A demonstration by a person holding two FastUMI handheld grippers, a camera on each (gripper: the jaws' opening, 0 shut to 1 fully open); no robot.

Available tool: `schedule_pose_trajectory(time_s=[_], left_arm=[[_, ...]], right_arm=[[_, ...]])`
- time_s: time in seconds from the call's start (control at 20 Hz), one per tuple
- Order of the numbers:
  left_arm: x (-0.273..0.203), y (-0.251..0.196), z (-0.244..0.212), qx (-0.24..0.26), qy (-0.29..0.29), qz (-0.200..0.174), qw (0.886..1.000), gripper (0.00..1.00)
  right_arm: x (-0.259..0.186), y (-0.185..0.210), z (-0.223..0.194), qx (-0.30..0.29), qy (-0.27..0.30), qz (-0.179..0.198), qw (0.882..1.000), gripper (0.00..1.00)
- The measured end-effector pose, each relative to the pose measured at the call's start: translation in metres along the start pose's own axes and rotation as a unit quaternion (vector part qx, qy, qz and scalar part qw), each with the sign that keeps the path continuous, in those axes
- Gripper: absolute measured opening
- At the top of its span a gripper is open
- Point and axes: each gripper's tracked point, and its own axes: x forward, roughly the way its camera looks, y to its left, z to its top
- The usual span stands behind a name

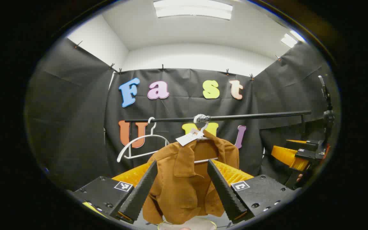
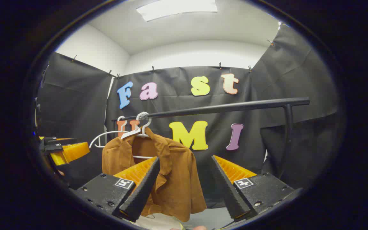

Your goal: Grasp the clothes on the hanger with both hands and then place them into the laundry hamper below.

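A brown short-sleeved shirt hangs on a white hanger from the black rail, with a white paper tag at its collar. In the left gripper view my left gripper is open, and the shirt is framed between its fingers but farther off. In the right gripper view the shirt hangs left of centre and my right gripper stands open in front of it, its left finger overlapping the shirt's front. A pale hamper rim peeks out below the shirt. Nothing is held.
An empty white hanger hangs on the rail left of the shirt, also the empty hanger. The rail's upright post stands at the right. My right gripper is off to the right, my left gripper off to the left.
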Motion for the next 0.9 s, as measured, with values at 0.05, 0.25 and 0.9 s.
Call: schedule_pose_trajectory(time_s=[0.05, 0.25, 0.9], left_arm=[[0.000, -0.001, 0.000, 0.002, 0.001, 0.001, 1.000, 1.00], [0.002, -0.002, 0.005, 0.008, -0.005, 0.002, 1.000, 1.00], [0.012, -0.006, -0.008, 0.004, 0.002, -0.004, 1.000, 1.00]], right_arm=[[0.001, 0.000, 0.000, -0.001, 0.000, 0.002, 1.000, 0.99], [0.007, -0.001, 0.000, -0.002, -0.002, 0.005, 1.000, 0.99], [0.017, 0.013, -0.016, -0.005, 0.014, -0.006, 1.000, 0.99]])
